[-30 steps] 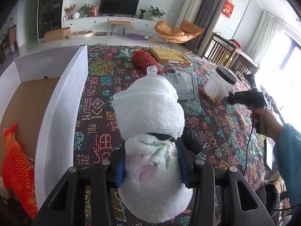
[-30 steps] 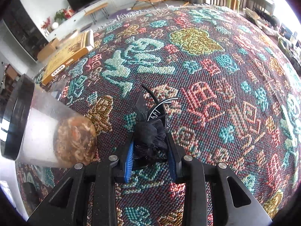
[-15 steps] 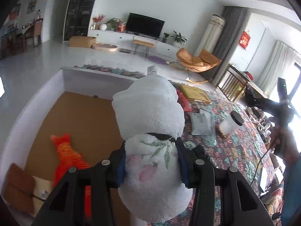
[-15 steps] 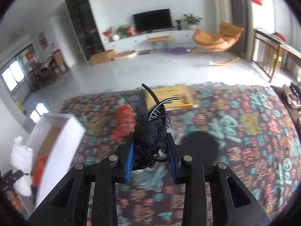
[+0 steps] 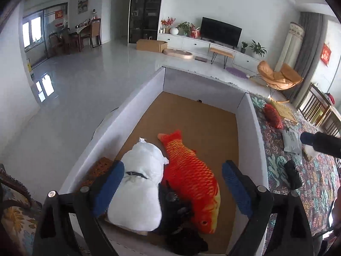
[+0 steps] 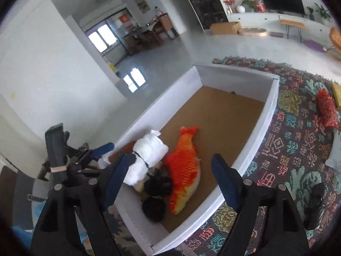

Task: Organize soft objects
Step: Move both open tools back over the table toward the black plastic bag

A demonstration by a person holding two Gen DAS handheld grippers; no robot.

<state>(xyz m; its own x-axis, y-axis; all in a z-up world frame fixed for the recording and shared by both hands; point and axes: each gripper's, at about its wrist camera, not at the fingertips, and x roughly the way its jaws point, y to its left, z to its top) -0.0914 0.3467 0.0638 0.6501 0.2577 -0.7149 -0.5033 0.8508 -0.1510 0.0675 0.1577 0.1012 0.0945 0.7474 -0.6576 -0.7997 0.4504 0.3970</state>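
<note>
- Left gripper (image 5: 170, 183): fingers (image 5: 108, 187) spread wide and released, grasping nothing, above the near end of the white box (image 5: 248, 128).
- Right gripper (image 6: 170, 179): fingers (image 6: 223, 183) likewise released and apart, over the same box (image 6: 262, 128); the left gripper (image 6: 102, 149) shows beyond its left finger.
- White plush toy (image 5: 140, 189): lies on the box's brown floor, just inside the left finger of the left gripper.
- Orange fish toy (image 5: 191, 177): lies between the fingers, touching the white plush toy.
- Black toys (image 5: 177, 213): lie between the two, near the fingers' base.
- Red toy (image 5: 272, 115): on the patterned cloth (image 5: 315, 183), well beyond the right finger.
- Another black item (image 5: 293, 173): on the cloth, right of the box.
</note>
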